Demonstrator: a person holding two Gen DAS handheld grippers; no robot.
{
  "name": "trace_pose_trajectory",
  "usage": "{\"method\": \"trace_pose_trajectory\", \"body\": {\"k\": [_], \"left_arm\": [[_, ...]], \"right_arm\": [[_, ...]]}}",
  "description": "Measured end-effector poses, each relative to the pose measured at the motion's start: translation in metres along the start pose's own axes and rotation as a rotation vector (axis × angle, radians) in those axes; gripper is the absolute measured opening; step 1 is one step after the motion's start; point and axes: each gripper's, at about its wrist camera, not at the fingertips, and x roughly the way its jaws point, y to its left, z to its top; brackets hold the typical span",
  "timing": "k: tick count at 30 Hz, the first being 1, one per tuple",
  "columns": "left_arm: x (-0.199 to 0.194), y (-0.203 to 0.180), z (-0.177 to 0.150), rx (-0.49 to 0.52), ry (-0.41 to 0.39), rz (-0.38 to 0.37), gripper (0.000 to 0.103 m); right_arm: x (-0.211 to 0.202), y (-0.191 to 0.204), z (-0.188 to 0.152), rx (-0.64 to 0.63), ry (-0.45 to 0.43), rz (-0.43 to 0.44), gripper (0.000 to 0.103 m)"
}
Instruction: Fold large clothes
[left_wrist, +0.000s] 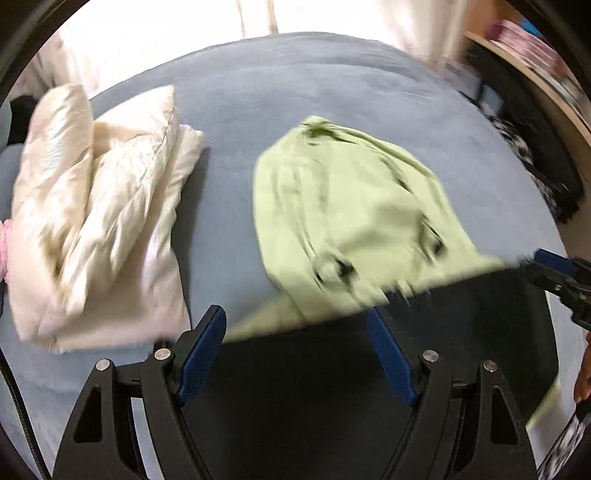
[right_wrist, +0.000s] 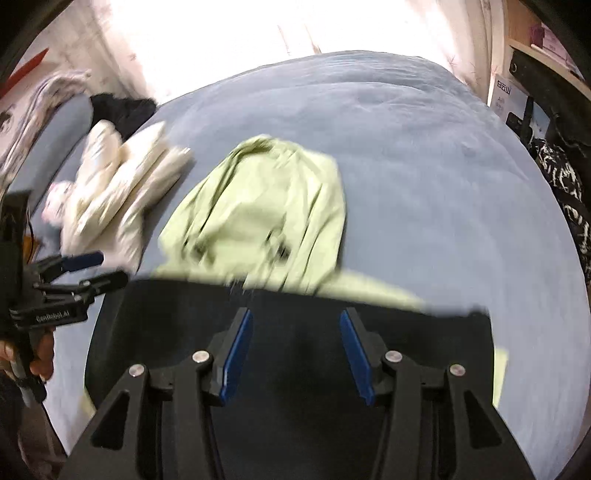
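Cream padded garment (left_wrist: 99, 218) bunched at left of the blue bed cover (left_wrist: 295, 92); patterned dark clutter at right edge. Light green garment (left_wrist: 343, 206) crumpled mid-frame, partly under a dark cloth (left_wrist: 332, 387) filling the bottom. Left gripper (left_wrist: 297, 354) and right gripper (right_wrist: 295, 354): jaws apart, gripping nothing.
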Motion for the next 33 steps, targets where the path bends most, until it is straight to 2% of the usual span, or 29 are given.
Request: {"method": "trace_pose_trajectory", "body": {"k": [6, 12, 18, 21, 23, 24, 25, 26, 28, 30, 33], "left_arm": [[0.057, 0.022, 0.041, -0.054, 0.009, 0.058, 0.077], [0.098, 0.033, 0.058, -0.088, 0.029, 0.033, 0.077], [0.136, 0.042, 0.069, -0.128, 0.069, -0.010, 0.077], [0.147, 0.046, 0.071, -0.140, 0.070, -0.035, 0.077], [0.149, 0.048, 0.073, -0.137, 0.053, -0.049, 0.065], [0.149, 0.048, 0.074, -0.130, 0.042, -0.063, 0.042], [0.148, 0.046, 0.076, -0.123, 0.033, -0.083, 0.013], [0.146, 0.044, 0.078, -0.122, 0.027, -0.081, 0.007], [0.142, 0.040, 0.081, -0.115, 0.013, -0.047, 0.005], [0.134, 0.032, 0.081, -0.093, -0.014, -0.013, 0.004], [0.113, 0.029, 0.077, -0.085, -0.054, -0.004, 0.003]], "right_arm": [[0.054, -0.028, 0.053, 0.093, 0.017, 0.040, 0.050], [0.105, -0.050, 0.086, 0.196, 0.019, 0.119, 0.051], [0.151, -0.051, 0.105, 0.190, 0.055, 0.092, 0.051], [0.167, -0.052, 0.111, 0.202, 0.061, 0.107, 0.051], [0.172, -0.053, 0.113, 0.214, 0.053, 0.135, 0.051], [0.174, -0.053, 0.114, 0.219, 0.052, 0.145, 0.051], [0.174, -0.054, 0.115, 0.226, 0.045, 0.148, 0.046], [0.174, -0.054, 0.115, 0.223, 0.045, 0.159, 0.031], [0.173, -0.050, 0.116, 0.212, 0.053, 0.164, 0.012], [0.163, -0.039, 0.118, 0.158, 0.026, 0.116, 0.008], [0.136, -0.024, 0.116, 0.105, -0.030, 0.090, 0.007]]}}
